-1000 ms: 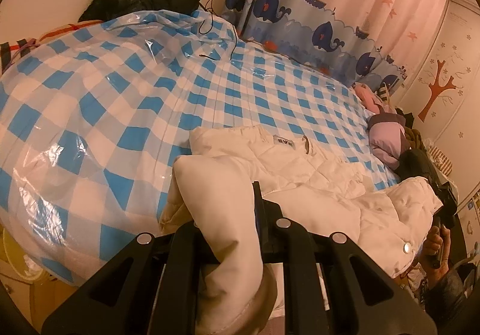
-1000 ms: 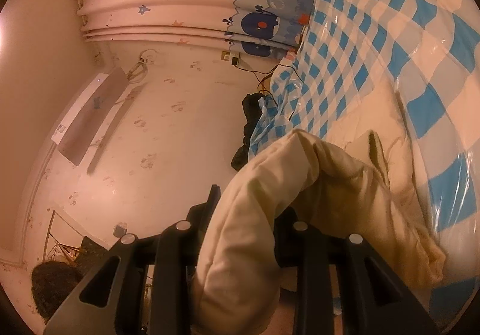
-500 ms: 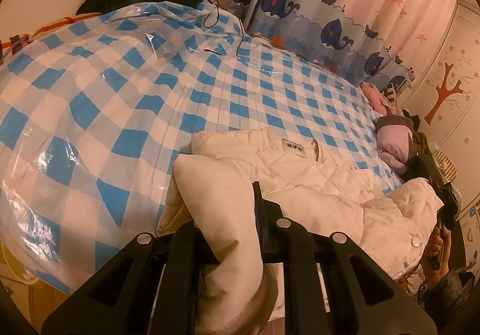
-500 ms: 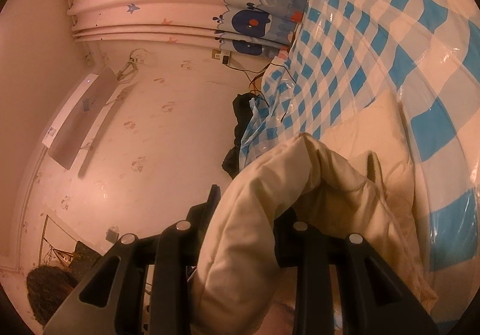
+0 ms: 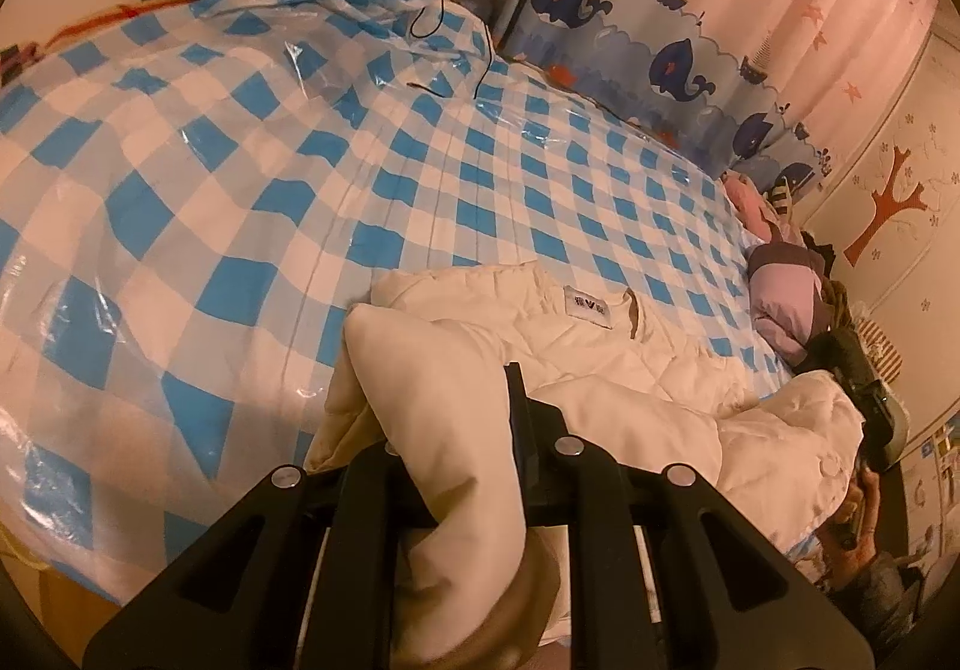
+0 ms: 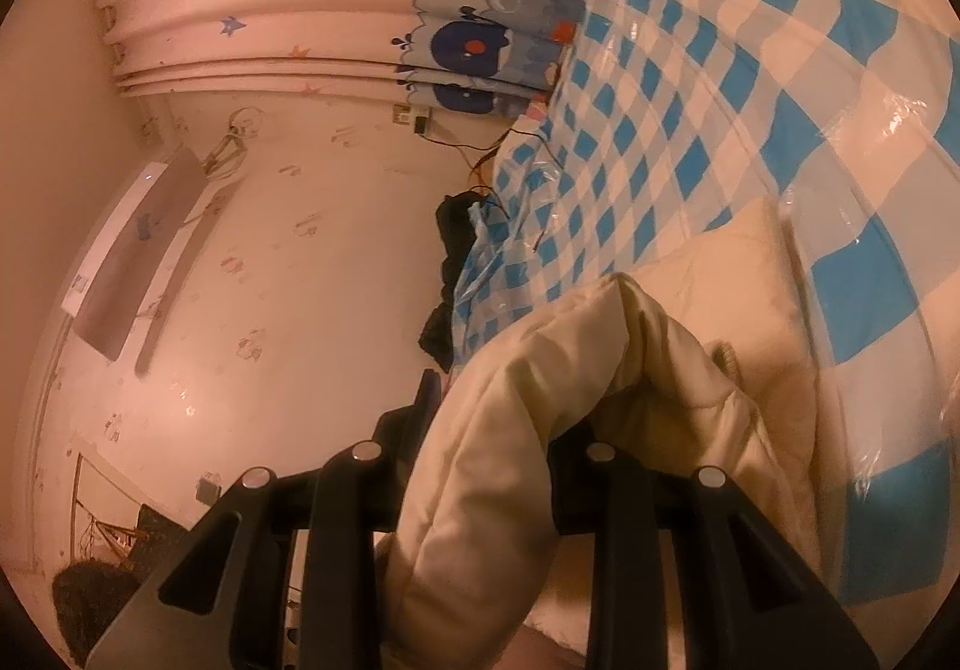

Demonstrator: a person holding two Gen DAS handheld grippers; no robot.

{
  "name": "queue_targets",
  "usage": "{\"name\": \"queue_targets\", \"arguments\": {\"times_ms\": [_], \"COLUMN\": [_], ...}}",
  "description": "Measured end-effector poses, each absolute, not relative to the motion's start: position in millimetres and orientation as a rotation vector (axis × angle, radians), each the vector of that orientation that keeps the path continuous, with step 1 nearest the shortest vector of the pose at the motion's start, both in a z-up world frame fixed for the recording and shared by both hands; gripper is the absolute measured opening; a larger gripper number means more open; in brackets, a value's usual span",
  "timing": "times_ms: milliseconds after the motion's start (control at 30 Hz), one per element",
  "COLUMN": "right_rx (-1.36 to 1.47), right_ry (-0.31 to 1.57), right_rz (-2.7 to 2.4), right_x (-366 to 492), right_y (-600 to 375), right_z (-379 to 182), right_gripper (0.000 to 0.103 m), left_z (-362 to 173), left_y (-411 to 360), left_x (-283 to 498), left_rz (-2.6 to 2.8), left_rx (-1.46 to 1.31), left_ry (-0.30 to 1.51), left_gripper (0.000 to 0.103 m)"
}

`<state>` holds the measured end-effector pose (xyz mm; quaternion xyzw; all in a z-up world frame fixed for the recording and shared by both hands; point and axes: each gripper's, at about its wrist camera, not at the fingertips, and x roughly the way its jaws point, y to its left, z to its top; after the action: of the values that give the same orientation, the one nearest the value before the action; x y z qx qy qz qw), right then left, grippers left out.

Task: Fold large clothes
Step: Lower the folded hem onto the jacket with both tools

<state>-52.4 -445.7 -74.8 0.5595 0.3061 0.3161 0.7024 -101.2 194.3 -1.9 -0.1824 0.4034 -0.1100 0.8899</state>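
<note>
So, mid-fold: white padded jacket (image 5: 600, 364) lies on the bed (image 5: 300, 202) at its near edge. Left gripper (image 5: 456, 430) clamps a jacket fold, right gripper (image 6: 498, 430) clamps another. Next, likely carry both folds across the jacket and lay flat.

**Open bed ahead, clutter at the edges**

From the left gripper (image 5: 456, 400), the checked bed cover (image 5: 288, 202) lies bare from nine to twelve o'clock. A black cable (image 5: 447, 39) trails at twelve; piled clothes (image 5: 780, 298) crowd two o'clock.
</note>
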Motion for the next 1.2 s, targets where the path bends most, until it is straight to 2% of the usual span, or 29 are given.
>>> {"name": "queue_targets", "arguments": {"times_ms": [1200], "right_rx": [1.254], "right_ry": [0.796], "right_rz": [0.617], "right_x": [-3.3], "right_y": [-444.2], "right_z": [-119.7], "right_gripper": [0.031], "left_z": [-46.3], "left_y": [191.6], "left_x": [-45.1], "left_rz": [-0.181], "left_rx": [-0.406], "left_ry": [0.914], "left_gripper": [0.014]}}
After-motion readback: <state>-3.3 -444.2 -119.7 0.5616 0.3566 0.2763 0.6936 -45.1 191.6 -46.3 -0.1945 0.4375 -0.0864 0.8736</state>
